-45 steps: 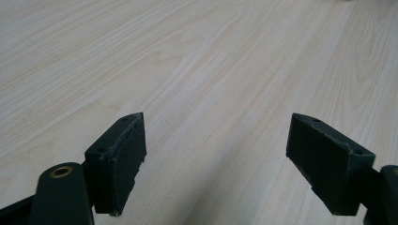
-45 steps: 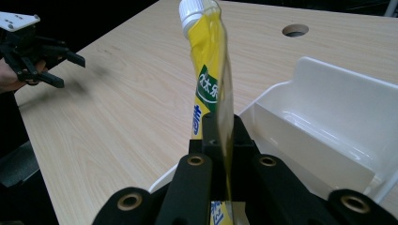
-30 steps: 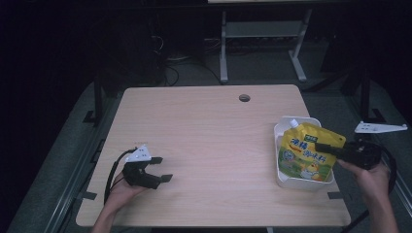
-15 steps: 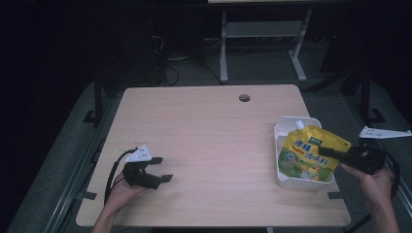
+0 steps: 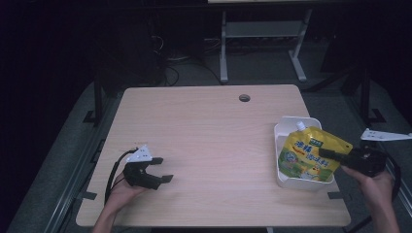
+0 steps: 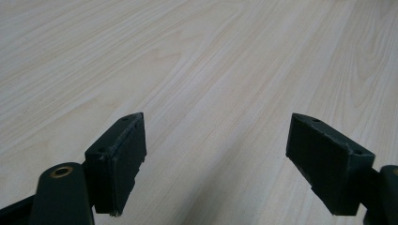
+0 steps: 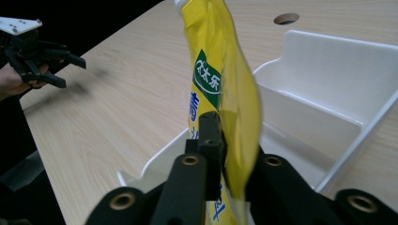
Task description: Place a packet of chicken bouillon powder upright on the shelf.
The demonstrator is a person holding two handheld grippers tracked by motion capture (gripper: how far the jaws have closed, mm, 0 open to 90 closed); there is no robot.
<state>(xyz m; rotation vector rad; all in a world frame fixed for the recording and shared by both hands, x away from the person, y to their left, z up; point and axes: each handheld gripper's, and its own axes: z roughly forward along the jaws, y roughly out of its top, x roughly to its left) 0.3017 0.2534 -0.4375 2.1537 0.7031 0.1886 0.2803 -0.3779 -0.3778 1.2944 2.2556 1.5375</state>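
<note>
A yellow spouted pouch (image 5: 311,153) stands tilted in a white tray (image 5: 291,125) at the table's right edge. My right gripper (image 5: 324,153) reaches in from the right, its jaws closed on the pouch's lower right edge. In the right gripper view the pouch (image 7: 220,70) rises edge-on from between the jaws of the right gripper (image 7: 230,140), over the tray (image 7: 324,79). These jaws have just been opening a little, with the pouch still pinched between them. My left gripper (image 5: 163,170) rests open on the table's near left; its jaws (image 6: 216,159) have only bare wood between them.
A round cable hole (image 5: 244,98) sits near the table's far edge. The tray has two compartments. A metal rack stands on the dark floor behind the table (image 5: 204,136). The left gripper (image 7: 42,51) is far off in the right gripper view.
The right hand and the pouch have shifted slightly toward the near edge and down into the tray. The left gripper has stayed where it was.
</note>
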